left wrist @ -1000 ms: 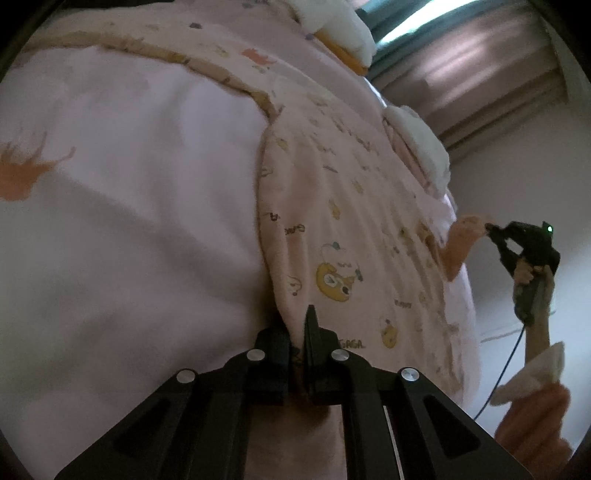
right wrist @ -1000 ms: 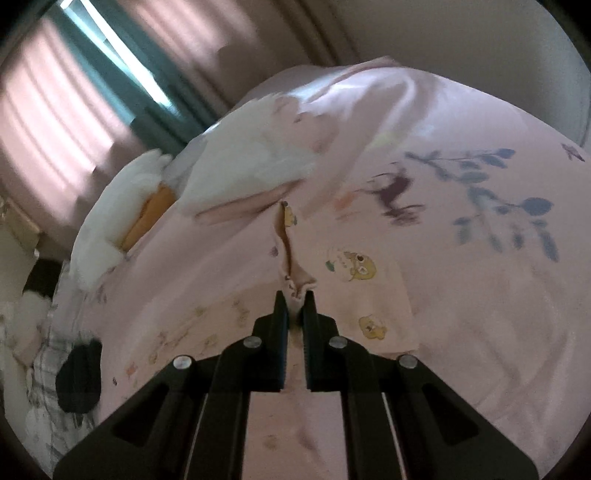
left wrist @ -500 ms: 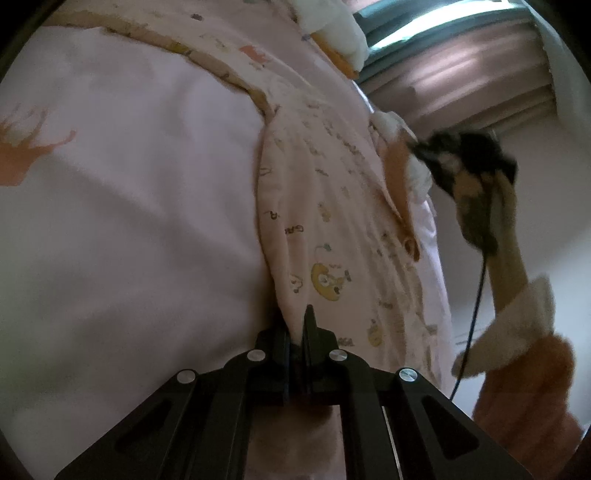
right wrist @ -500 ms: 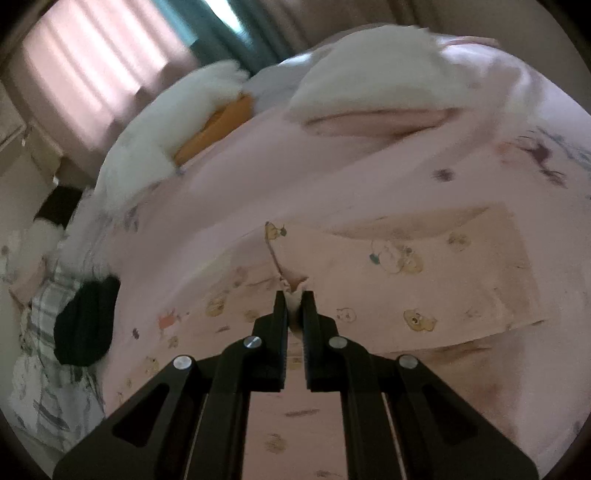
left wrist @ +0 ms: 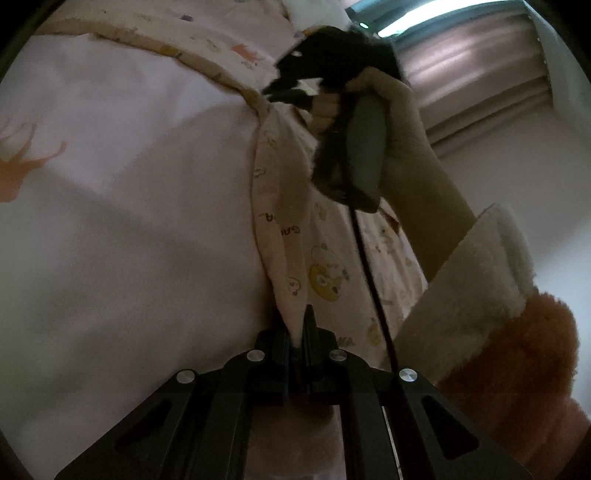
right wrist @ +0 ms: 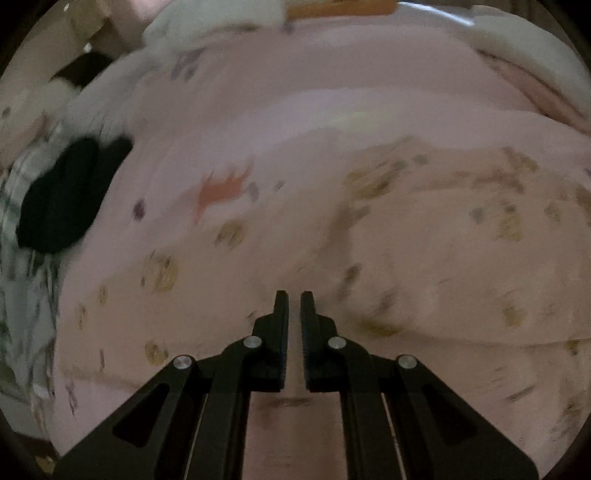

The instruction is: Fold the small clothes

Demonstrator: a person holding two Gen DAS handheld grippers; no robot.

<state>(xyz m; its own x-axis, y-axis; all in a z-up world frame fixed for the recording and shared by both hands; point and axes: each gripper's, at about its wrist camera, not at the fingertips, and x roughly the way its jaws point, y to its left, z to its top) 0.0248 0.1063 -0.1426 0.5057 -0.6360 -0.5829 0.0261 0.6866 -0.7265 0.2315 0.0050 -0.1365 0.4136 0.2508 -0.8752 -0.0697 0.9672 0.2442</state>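
Left tongs [left wrist: 298, 325] clamped on one edge of the printed baby garment [left wrist: 328, 266], one piece, peach with bear prints, spread on the pink bed sheet [left wrist: 129, 221]. Right tongs [right wrist: 294, 306] clenched, nearly closed; that view is motion-blurred, so can't tell if cloth sits between the tips. From the left wrist view, one hand [left wrist: 402, 147] in a cream-cuffed orange sleeve [left wrist: 517, 354] holds the right tool over the garment's far part, one black cable [left wrist: 369, 277] trailing down. Right view: one black item [right wrist: 62, 195] at the bed's left edge, white pillows [right wrist: 221, 14] at the top.
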